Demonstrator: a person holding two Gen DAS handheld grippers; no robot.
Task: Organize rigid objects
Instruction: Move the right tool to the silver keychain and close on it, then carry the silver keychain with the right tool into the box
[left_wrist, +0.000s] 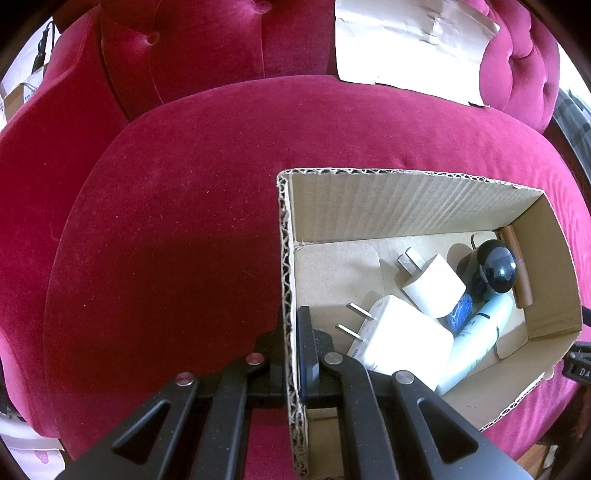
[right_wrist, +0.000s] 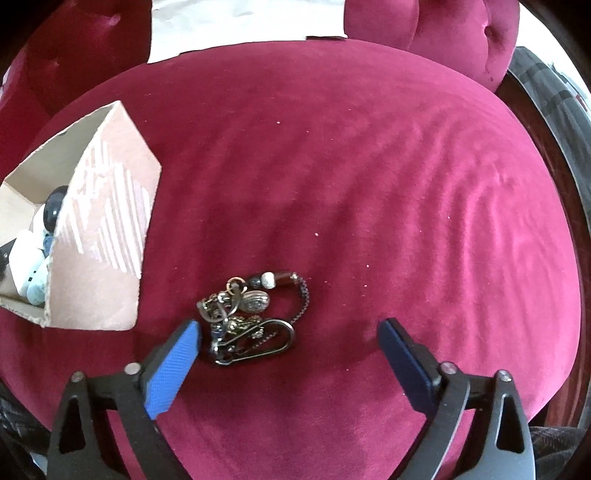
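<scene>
Both grippers are working over a crimson velvet seat cushion (right_wrist: 369, 184). Left gripper (left_wrist: 293, 347) is pinching the near wall of the cardboard box (left_wrist: 406, 206), its jaws clenched on the corrugated edge. Inside the box are lying two white plug adapters (left_wrist: 402, 339), a dark round-headed gadget (left_wrist: 491, 269), a pale tube (left_wrist: 476, 339) and a brown stick. Right gripper (right_wrist: 288, 332) is hanging spread wide, gripping nothing, with the key ring (right_wrist: 247, 321), its clip, charms and beaded chain, lying on the cushion between the jaws, near the left blue pad.
</scene>
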